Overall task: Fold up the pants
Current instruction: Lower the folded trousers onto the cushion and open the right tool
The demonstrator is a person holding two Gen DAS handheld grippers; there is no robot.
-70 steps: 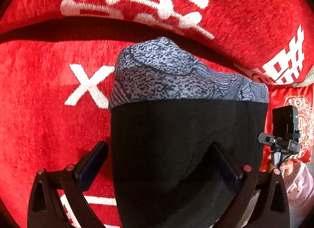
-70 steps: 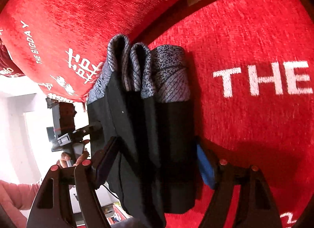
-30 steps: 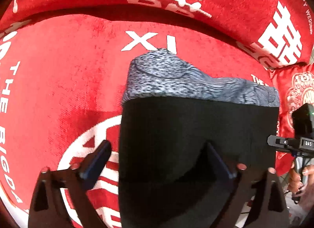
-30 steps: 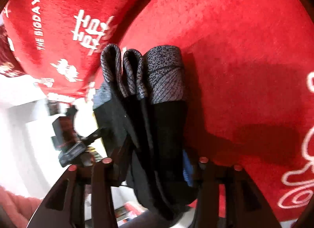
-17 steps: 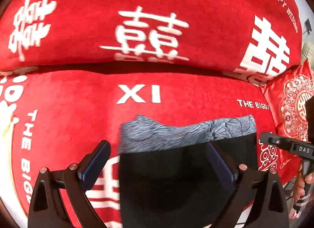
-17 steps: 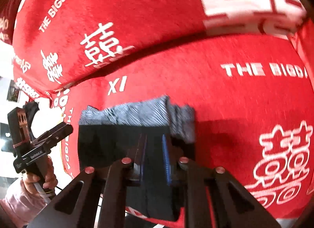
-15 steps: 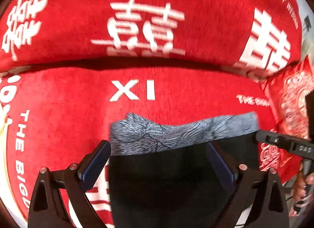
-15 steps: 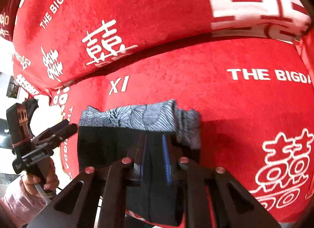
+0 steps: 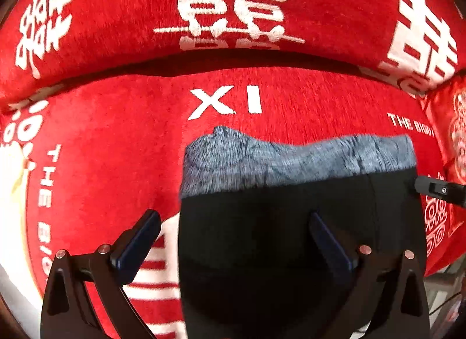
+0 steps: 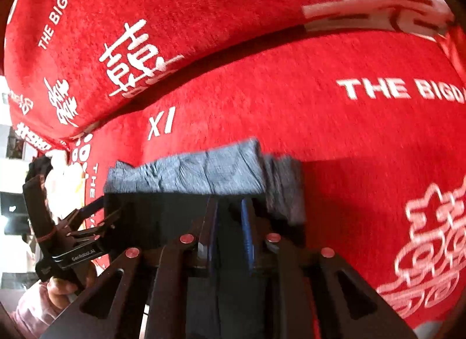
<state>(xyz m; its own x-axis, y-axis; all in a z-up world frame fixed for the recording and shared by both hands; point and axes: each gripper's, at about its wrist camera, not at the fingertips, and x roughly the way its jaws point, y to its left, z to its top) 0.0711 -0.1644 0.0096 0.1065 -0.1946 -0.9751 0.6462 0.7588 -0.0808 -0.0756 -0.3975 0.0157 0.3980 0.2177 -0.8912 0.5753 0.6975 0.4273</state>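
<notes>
The folded black pants (image 9: 276, 240) with a grey patterned waistband (image 9: 291, 161) lie over the red sofa seat (image 9: 116, 140). My left gripper (image 9: 236, 237) is wide open; its left finger stands beside the pants and its right finger rests on the black cloth. My right gripper (image 10: 228, 222) is shut on the pants' right side (image 10: 163, 216), below the waistband (image 10: 204, 175). The left gripper also shows in the right wrist view (image 10: 96, 219) at the pants' left edge. The right gripper's tip shows in the left wrist view (image 9: 437, 190).
The sofa's red backrest (image 9: 116, 18) with white characters rises behind the seat. A red patterned cushion (image 9: 454, 140) sits at the right. The seat's front edge and a pale floor lie to the left in the right wrist view (image 10: 11, 193).
Both grippers carried the hanging folded pants back from the backrest and lowered them flat onto the seat. The right gripper's jaws closed in narrow on the cloth. The left gripper stayed open.
</notes>
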